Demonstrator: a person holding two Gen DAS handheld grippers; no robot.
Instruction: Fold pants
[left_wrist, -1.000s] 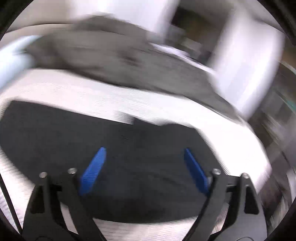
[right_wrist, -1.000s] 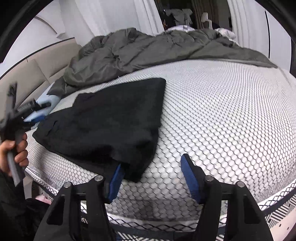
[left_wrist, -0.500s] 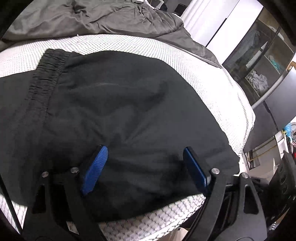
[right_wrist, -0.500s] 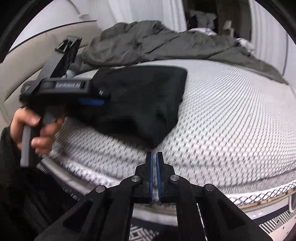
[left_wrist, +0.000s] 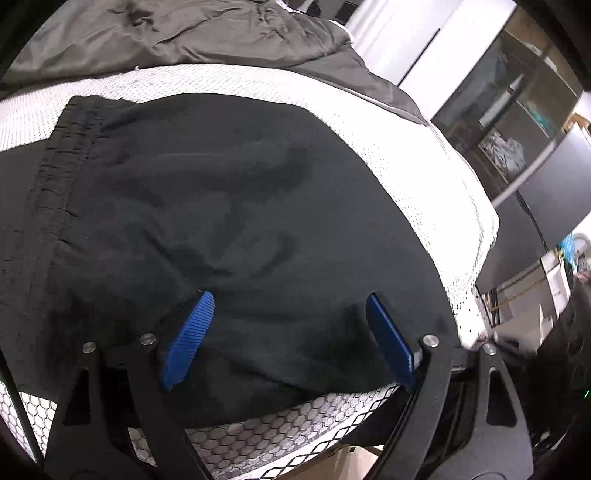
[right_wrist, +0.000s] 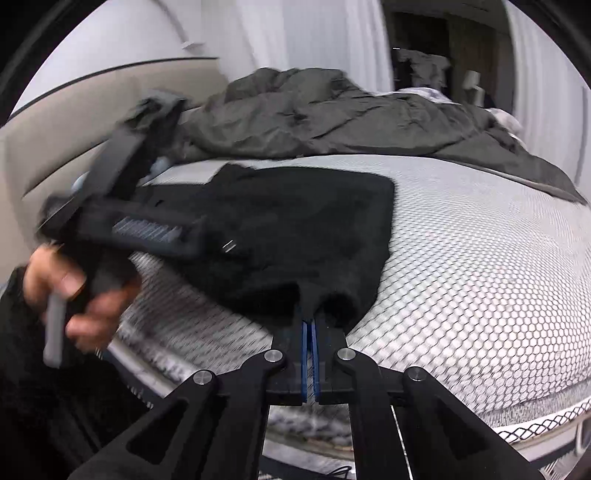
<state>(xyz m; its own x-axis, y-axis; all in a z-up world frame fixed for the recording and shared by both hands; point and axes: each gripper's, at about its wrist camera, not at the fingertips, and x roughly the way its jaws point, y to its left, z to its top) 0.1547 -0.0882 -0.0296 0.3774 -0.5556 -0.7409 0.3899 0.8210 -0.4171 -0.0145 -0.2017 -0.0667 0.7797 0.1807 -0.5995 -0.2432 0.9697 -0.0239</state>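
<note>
Black pants lie folded on the white mesh mattress, with the elastic waistband at the left. My left gripper is open just over the cloth near the bed's front edge, with wrinkled fabric between its blue pads. In the right wrist view the pants lie mid-frame. My right gripper is shut, its tips pushed against the pants' near corner, and no cloth shows between the pads. A hand holds the blurred left gripper over the pants' left part.
A crumpled grey duvet covers the far side of the bed. A beige headboard stands at the left. Bare mattress stretches to the right of the pants. Beyond the bed's end are glass-fronted shelves.
My right gripper closed from half open, then slid forward until its tips met the pants' near corner. My left gripper dropped and tilted down over the pants, staying open.
</note>
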